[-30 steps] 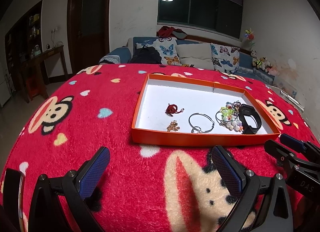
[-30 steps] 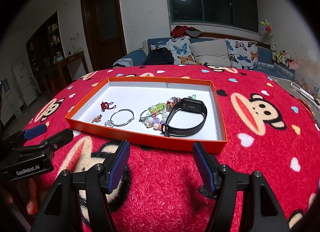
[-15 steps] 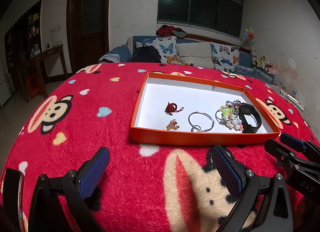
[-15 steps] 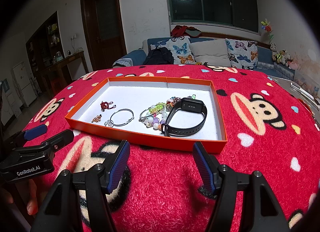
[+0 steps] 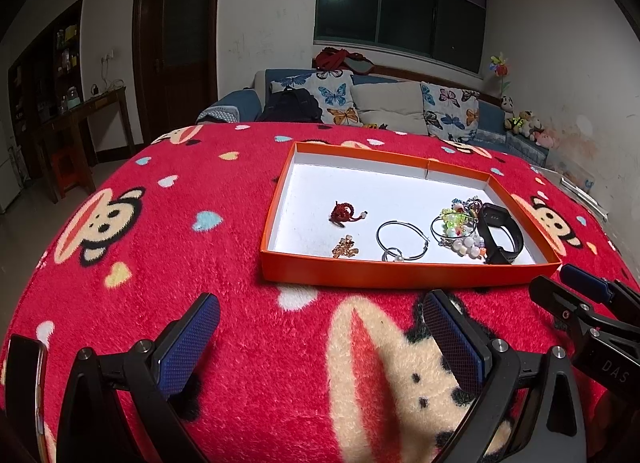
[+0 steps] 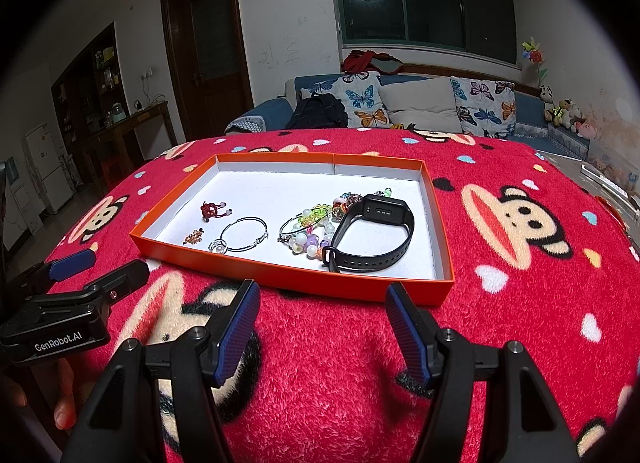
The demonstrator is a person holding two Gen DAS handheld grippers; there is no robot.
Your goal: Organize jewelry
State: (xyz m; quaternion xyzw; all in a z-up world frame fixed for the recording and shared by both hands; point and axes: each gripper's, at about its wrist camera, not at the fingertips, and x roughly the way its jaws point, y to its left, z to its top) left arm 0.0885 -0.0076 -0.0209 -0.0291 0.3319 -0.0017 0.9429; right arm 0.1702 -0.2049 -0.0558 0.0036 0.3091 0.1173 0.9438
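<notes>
An orange tray (image 5: 360,275) (image 6: 280,275) with a white floor lies on the red blanket. Inside it are a red knotted charm (image 5: 343,212) (image 6: 211,210), a small gold trinket (image 5: 345,246) (image 6: 193,236), a silver hoop with a ring (image 5: 401,240) (image 6: 243,234), a heap of coloured bead bracelets (image 5: 460,229) (image 6: 316,223) and a black smart band (image 5: 500,229) (image 6: 374,233). My left gripper (image 5: 320,337) hovers open over the blanket in front of the tray. My right gripper (image 6: 324,325) is open too, just short of the tray's near wall, holding nothing.
A red monkey-print blanket (image 5: 160,247) covers the table. Behind it stand a sofa with butterfly cushions (image 5: 400,103) and a dark door (image 5: 176,47). A wooden side table (image 5: 80,115) is at far left. Part of a hand (image 6: 60,403) shows under the left gripper.
</notes>
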